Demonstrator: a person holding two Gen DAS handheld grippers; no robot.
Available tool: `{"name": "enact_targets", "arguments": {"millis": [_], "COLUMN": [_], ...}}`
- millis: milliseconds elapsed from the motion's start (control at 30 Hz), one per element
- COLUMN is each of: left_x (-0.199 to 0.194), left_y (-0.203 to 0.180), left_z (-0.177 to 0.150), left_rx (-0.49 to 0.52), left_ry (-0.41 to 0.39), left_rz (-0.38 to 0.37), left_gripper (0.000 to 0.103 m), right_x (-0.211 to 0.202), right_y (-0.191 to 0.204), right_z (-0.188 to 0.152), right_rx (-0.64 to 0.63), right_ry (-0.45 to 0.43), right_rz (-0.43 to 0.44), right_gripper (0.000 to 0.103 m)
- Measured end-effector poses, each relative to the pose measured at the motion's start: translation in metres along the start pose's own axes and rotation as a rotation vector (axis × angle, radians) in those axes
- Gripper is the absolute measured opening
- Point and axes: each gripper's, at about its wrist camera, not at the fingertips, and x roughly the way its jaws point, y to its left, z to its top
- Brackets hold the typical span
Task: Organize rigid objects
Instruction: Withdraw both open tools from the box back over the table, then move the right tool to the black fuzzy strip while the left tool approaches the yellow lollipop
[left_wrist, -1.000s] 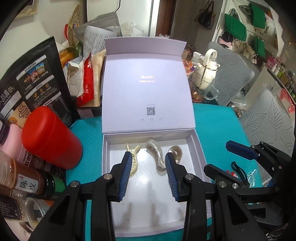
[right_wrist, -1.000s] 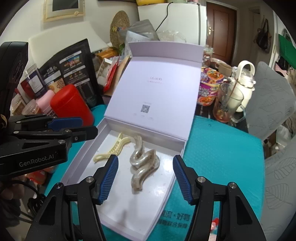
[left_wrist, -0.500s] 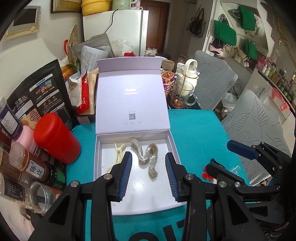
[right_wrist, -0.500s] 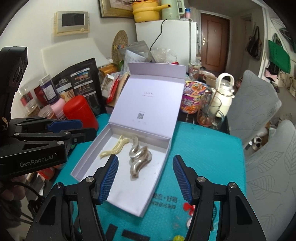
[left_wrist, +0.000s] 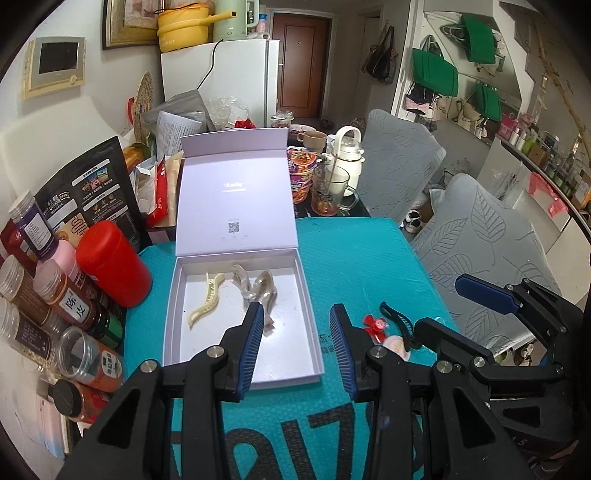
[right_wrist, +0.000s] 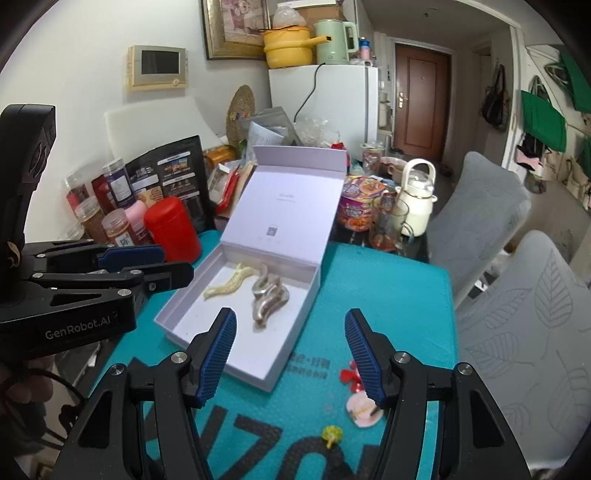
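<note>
An open lilac box lies on the teal mat with its lid standing up. Inside lie a cream hair clip and silvery wavy clips. My left gripper hovers open over the box's near right corner, nothing between its pads. On the mat to the right lie a small red clip, a black clip and a pale pink piece. The right wrist view shows the box, the cream clip, the silvery clips, the red clip. My right gripper is open and empty above the mat.
A red canister and several spice jars crowd the box's left side. A kettle, a glass mug and a noodle cup stand behind it. Grey chairs flank the right edge. A yellow-green trinket lies near me.
Both grippers have drawn back and upward from the box, which now looks smaller and farther. The small clips on the mat have come into view. Jaw gaps are unchanged.
</note>
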Motion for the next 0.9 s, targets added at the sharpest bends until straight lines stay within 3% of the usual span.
{"name": "enact_targets", "arguments": {"millis": [467,900], "left_x": [-0.033,-0.035], "left_y": [-0.069,-0.112], "left_z": [-0.044,-0.075], "left_rx": [0.008,0.020], "left_ry": [-0.011,0.034], "left_rz": [-0.054,-0.079], "left_gripper": [0.037,0.037], "right_x": [-0.071,-0.111], "right_y": [-0.031,-0.058], "right_z": [-0.059,-0.105], "right_rx": [0.027,0.059], "right_ry": [-0.005,0.013], "right_rz": [-0.031,-0.067], "right_gripper": [0.062,0.062]}}
